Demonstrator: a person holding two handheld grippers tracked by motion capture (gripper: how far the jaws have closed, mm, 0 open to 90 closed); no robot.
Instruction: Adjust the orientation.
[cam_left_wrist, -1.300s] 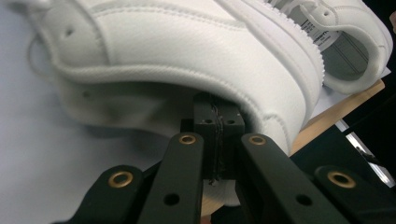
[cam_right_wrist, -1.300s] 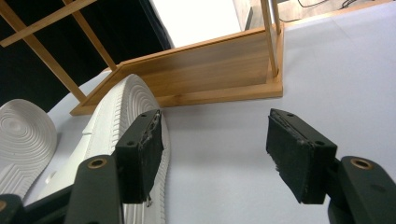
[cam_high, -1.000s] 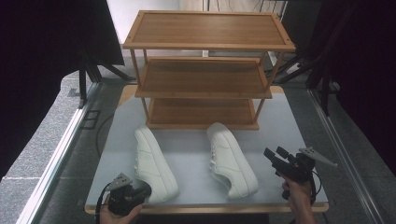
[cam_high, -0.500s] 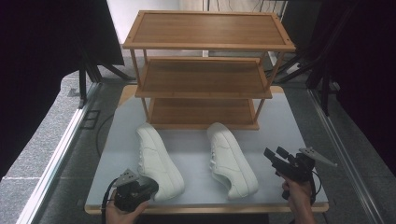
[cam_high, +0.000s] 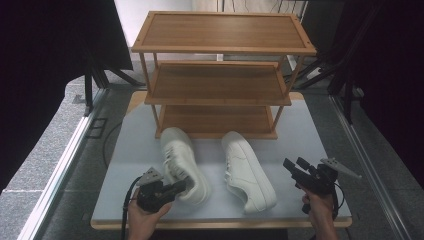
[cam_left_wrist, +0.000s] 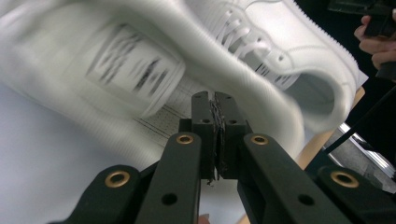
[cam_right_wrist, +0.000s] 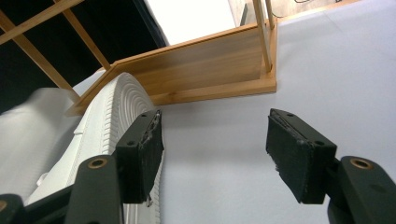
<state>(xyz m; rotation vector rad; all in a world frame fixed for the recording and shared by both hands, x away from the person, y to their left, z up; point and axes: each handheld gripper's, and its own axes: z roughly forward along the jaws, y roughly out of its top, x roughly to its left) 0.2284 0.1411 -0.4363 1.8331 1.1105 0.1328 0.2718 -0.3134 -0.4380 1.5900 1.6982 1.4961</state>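
Left gripper (cam_high: 181, 186) sits with its jaws pressed together, nothing between the pads, the tips right at the heel of the left shoe (cam_high: 183, 163), which fills the space just ahead of them. Right gripper (cam_high: 295, 166) hovers with jaws spread wide, nothing between them, the right shoe (cam_high: 247, 170) just to its left on the table (cam_high: 305, 132), the wooden rack (cam_high: 218, 75) farther ahead.
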